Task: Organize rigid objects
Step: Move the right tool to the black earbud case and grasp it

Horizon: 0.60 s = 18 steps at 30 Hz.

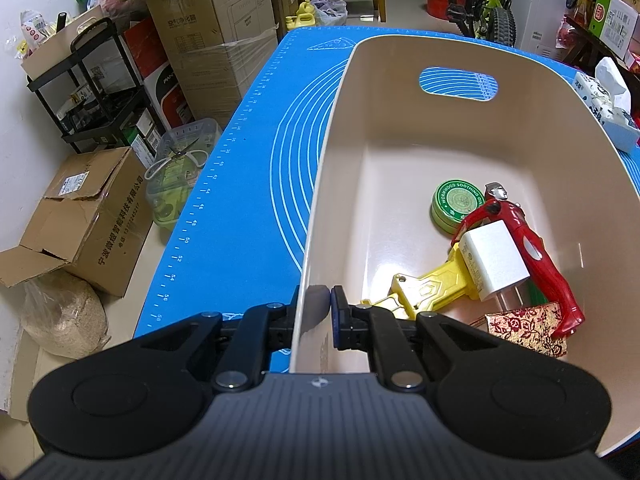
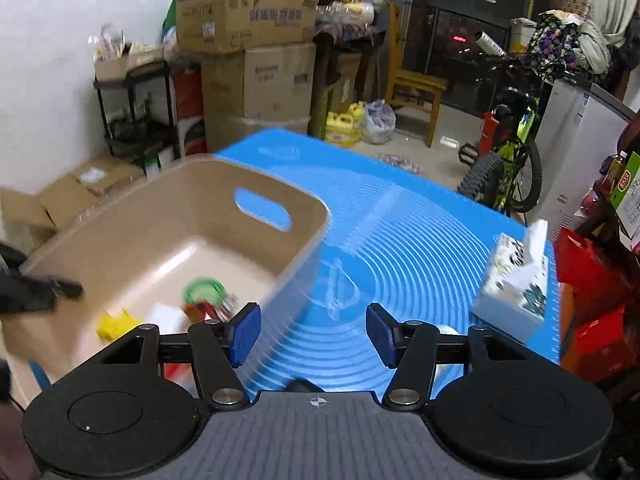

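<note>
The left gripper (image 1: 318,312) pinches the near wall of the stiff, light-looking bin (image 1: 460,148) on the mat (image 1: 248,184); that thin rim suits gripping. The right gripper (image 2: 313,334) hangs spread, empty.

Beige bin (image 1: 460,128) holds green tin (image 1: 458,207), white charger (image 1: 494,264), red tool (image 1: 536,256).

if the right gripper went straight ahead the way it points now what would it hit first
Probably the blue mat: the open right gripper points at bare mat between the beige bin and the tissue box. Depth is unclear.
</note>
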{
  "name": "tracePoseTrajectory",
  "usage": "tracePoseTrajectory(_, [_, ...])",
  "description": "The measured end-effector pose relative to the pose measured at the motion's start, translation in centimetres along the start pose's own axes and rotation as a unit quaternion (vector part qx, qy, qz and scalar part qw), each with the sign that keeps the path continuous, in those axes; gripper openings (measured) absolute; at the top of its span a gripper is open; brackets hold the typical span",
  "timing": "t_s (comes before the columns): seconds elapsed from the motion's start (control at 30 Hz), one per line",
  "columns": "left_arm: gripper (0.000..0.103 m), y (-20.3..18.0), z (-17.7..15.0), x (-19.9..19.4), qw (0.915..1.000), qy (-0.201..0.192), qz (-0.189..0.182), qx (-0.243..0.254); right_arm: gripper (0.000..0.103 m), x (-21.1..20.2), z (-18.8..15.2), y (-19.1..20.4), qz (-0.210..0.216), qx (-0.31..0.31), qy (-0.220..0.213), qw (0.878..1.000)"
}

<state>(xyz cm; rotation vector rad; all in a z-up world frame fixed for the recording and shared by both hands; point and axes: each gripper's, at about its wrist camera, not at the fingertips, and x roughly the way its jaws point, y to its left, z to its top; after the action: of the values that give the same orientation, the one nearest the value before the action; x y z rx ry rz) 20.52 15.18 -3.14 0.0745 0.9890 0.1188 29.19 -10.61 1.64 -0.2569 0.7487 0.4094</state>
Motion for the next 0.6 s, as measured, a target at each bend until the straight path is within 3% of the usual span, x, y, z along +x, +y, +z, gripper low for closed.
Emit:
tracePoseTrajectory(0.4, [0.015,-0.2,0.0,0.1,1.0000,0.001,0.004,0.003,0.066,5.8,-5.6,0.1,0.066,-0.054,0.064,0.994])
tracePoseTrajectory(0.6, [0.015,-0.2,0.0,0.0,1.0000,0.001,0.004,0.004,0.070,7.1,-6.0,0.1,0.082,-0.063,0.061,0.993])
